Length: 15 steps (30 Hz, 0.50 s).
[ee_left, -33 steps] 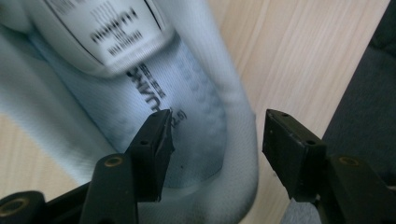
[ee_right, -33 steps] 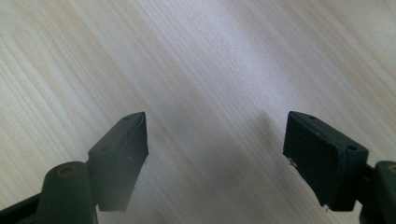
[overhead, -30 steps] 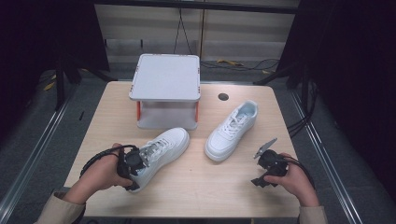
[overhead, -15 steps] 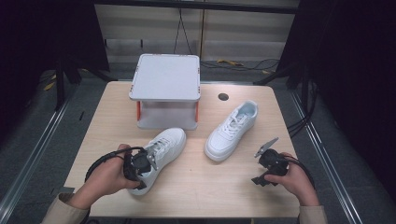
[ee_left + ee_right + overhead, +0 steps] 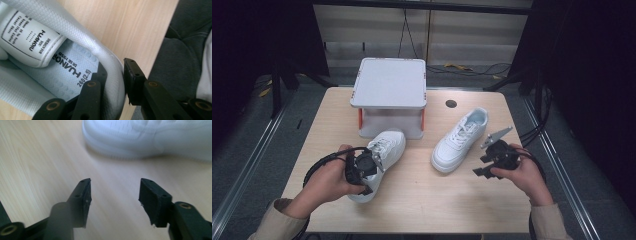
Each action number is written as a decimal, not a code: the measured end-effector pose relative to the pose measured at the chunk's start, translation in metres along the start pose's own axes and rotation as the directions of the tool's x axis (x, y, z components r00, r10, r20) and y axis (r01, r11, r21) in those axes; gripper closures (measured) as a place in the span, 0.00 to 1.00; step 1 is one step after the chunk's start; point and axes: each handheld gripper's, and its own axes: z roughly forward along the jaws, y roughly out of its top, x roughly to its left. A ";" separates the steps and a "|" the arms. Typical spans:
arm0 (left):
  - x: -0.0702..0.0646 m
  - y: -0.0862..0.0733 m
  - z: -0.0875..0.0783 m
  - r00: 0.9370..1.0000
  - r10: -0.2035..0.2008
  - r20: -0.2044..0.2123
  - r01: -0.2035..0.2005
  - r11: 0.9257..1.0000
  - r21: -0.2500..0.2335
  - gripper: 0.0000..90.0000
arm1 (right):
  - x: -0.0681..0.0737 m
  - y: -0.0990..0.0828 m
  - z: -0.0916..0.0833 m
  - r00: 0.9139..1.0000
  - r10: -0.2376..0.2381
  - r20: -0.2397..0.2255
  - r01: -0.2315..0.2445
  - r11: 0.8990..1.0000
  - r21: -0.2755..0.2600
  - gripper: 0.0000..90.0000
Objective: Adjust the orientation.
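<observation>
— What's over on the left side of the desk [image 5: 327, 120]?

— The person's left hand [image 5: 324, 181] has the left tongs [image 5: 364, 167] clamped on the heel of the left shoe [image 5: 387, 147]. In the left gripper view one jaw sits inside the shoe [image 5: 50, 62], on the printed insole, and the other is outside, with the padded heel wall squeezed between them.

— Is that shoe flat on the desk?

— I can't tell from above whether the heel is off the wood. Its toe points toward the white stand [image 5: 389, 82] at the back and lies just in front of the stand's base.

— And in the middle?

— The right shoe [image 5: 461, 140] lies on the desk, laces up, toe pointing up and to the right. It's well apart from the first shoe, and nothing touches it.

— Then the right side?

— The right hand [image 5: 524, 172] holds the right tongs [image 5: 484, 159] just beside that shoe, level with its heel end. The jaws have just been closing, yet they stand apart with nothing between them; in the right gripper view there is bare wood between the tips [image 5: 114, 195] and the blurred white shoe [image 5: 150, 137] beyond.

— Anything else up there?

— A small dark round hole [image 5: 451, 103] in the desk, near the back, between the stand and the right shoe.
</observation>
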 end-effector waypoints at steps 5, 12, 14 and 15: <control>0.001 0.002 -0.010 1.000 -0.005 -0.020 0.005 1.000 -0.012 0.83 | -0.010 0.043 -0.011 1.000 0.010 0.004 -0.009 0.998 -0.063 0.83; 0.023 0.011 -0.013 0.998 -0.027 -0.059 0.027 1.000 -0.002 0.83 | -0.021 0.110 -0.014 0.998 0.049 0.027 -0.046 0.993 -0.106 1.00; 0.036 0.013 -0.007 0.997 -0.044 -0.064 0.043 0.999 -0.018 0.84 | -0.025 0.151 -0.015 0.997 0.066 0.036 -0.060 0.987 -0.148 1.00; 0.036 0.013 -0.007 0.997 -0.044 -0.064 0.043 0.999 -0.018 0.83 | -0.025 0.151 -0.015 0.997 0.066 0.036 -0.060 0.987 -0.148 1.00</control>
